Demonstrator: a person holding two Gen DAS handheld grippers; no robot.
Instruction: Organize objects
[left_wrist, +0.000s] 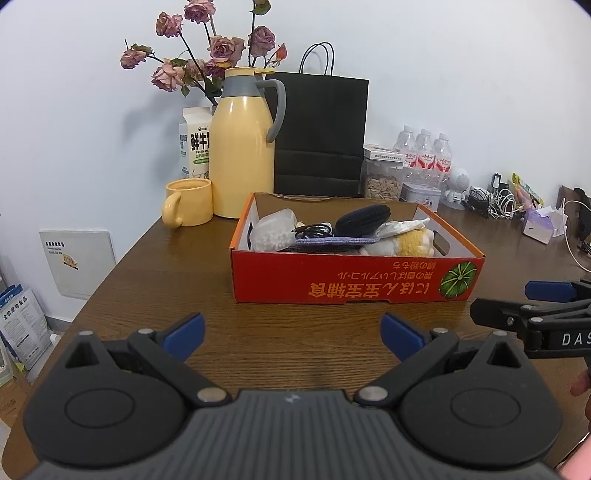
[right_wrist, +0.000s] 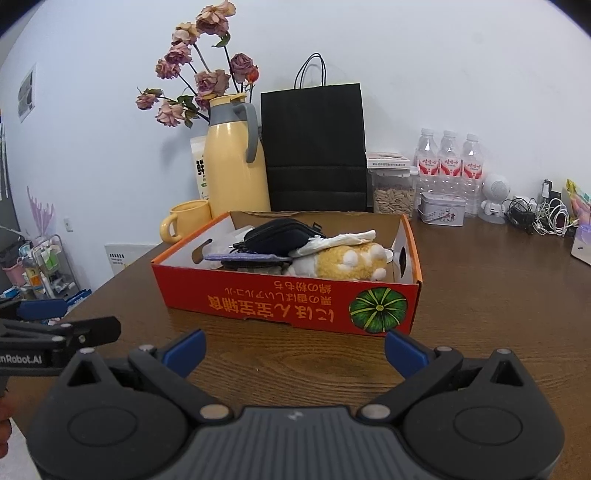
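Clutter is sitting heaped inside the orange cardboard box (left_wrist: 354, 280) in the middle of the wooden counter (left_wrist: 155, 280): a black zip pouch (right_wrist: 280, 236), a plush toy (right_wrist: 351, 262) in yellow and white, a purple cloth (left_wrist: 332, 242), a clear bag (left_wrist: 273, 230) of something pale, and a coil of black cable (left_wrist: 314, 230). Both tools are hanging just short of the box's near wall, and neither is touching anything. The left gripper (left_wrist: 293, 332) is standing spread wide with nothing between its blue pads, and the right gripper (right_wrist: 295, 345) is likewise released and empty, a little nearer the corner with the pumpkin print.

From where I'm standing, the risk lies in the pile itself. The pouch is resting on top of the cloth and the cable, so pulling any lower item could drag the rest along or snag the loops. The plush is lying against the right-hand wall, and a grab there may be catching cardboard too and shifting the light box. Behind it, the yellow mug (left_wrist: 188, 203) and the tall yellow thermos jug (left_wrist: 243, 147) are standing close, so a shoved box could be knocking them.
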